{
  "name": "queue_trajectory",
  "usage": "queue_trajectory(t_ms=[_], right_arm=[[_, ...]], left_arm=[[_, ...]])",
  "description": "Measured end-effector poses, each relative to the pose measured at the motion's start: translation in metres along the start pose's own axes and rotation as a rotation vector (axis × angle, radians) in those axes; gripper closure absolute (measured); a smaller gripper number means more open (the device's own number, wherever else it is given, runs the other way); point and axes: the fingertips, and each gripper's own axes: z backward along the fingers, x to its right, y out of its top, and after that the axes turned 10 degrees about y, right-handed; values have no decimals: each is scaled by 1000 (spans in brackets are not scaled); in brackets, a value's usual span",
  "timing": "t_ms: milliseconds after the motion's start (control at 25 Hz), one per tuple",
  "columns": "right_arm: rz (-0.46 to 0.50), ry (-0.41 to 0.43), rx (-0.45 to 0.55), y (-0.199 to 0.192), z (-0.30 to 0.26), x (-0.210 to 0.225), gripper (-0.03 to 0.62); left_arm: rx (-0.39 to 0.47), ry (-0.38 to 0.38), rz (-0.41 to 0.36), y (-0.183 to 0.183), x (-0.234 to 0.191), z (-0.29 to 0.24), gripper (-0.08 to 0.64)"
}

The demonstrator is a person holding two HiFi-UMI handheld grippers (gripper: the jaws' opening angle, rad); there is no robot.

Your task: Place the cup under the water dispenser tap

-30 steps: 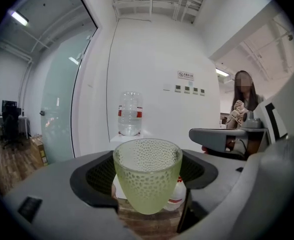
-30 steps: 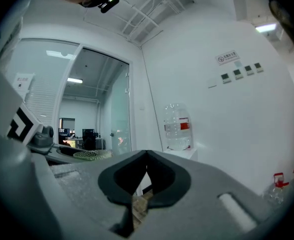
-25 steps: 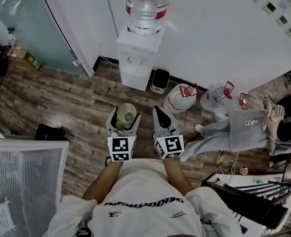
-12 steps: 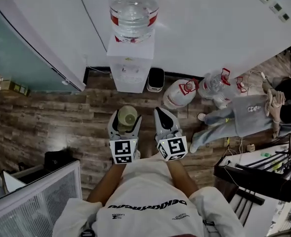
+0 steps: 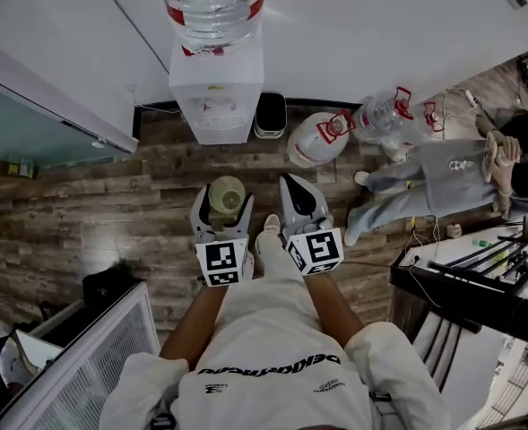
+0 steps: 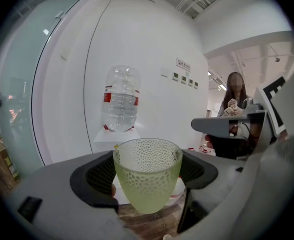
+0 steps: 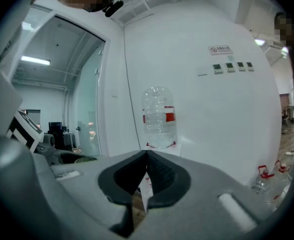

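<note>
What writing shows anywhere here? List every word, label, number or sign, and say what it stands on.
Nothing reads for sure.
Wall sign: too small.
Shirt print: upside down, blurred.
Water bottle's red label: no legible words.
Marker cubes on the tongs: square patterns, no letters.

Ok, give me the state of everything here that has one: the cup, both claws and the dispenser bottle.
left claw: shut on the cup.
right claw: shut, nothing in it.
cup: upright, looks empty.
dispenser bottle: neck down on the water dispenser.
</note>
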Motion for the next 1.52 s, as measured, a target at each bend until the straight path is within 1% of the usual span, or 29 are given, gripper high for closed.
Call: queue_trajectory(t_ms=[240, 440, 600, 840, 1080, 1160, 1240, 1320, 1400, 1520], right_arm=[[-36, 5, -25, -27, -27, 28, 594], [-34, 23, -44, -53, -46, 59, 594], [-38, 14, -66, -77, -57, 86, 592], [-56, -5, -86, -118, -71, 118, 594], [-73, -2, -105, -164, -87, 141, 594], [-69, 0, -107, -176, -92, 149, 594], [-60, 1, -107, -188, -97, 155, 592], [-71, -7, -107, -202, -102, 162, 594], [-87, -19, -111, -217, -104, 169, 593], [-84, -31, -118, -231, -108, 179, 592]], left_arm=[[-18, 25, -21, -10, -4, -37, 189], [-28, 14, -82, -23, 8, -74, 189], [-24, 20, -81, -38, 14, -105, 189], [-49, 9, -66, -74, 21, -160, 190], [-75, 24, -86, -117, 15, -212, 190], [-76, 22, -82, -130, 14, -229, 189], [-79, 17, -59, -143, 12, -246, 189], [-72, 11, -46, -154, 10, -263, 189], [-59, 1, -44, -166, 9, -277, 189], [-43, -6, -44, -183, 5, -298, 189]])
